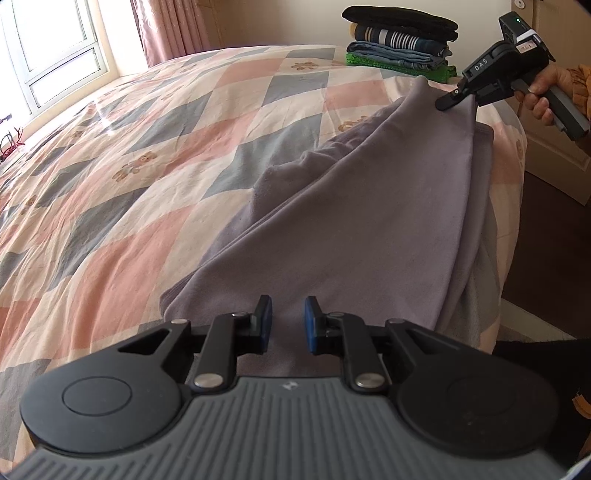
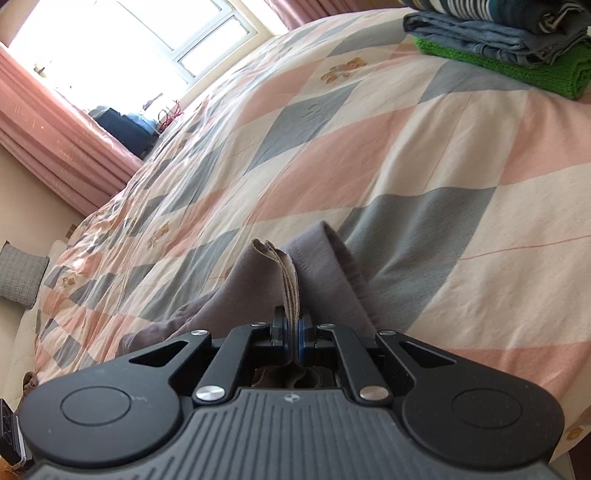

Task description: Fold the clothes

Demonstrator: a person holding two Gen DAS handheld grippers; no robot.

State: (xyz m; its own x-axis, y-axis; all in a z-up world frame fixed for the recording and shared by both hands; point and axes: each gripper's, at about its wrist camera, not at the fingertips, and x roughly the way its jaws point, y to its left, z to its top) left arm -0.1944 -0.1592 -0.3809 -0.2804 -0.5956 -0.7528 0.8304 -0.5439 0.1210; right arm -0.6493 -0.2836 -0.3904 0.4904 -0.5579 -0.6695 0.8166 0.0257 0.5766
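Left wrist view: a bed (image 1: pixel 155 155) is covered by a quilt checked in pink, grey and cream with bear motifs; pink curtains (image 1: pixel 173 29) flank a bright window (image 1: pixel 51 48). A stack of folded clothes (image 1: pixel 400 40) sits at the far corner. "DAS" is printed on the right gripper (image 1: pixel 448 101), clamped on a corner of the lilac garment (image 1: pixel 354 221). The left gripper (image 1: pixel 288 325) is narrowly parted with cloth between its pads; pressure cannot be confirmed.
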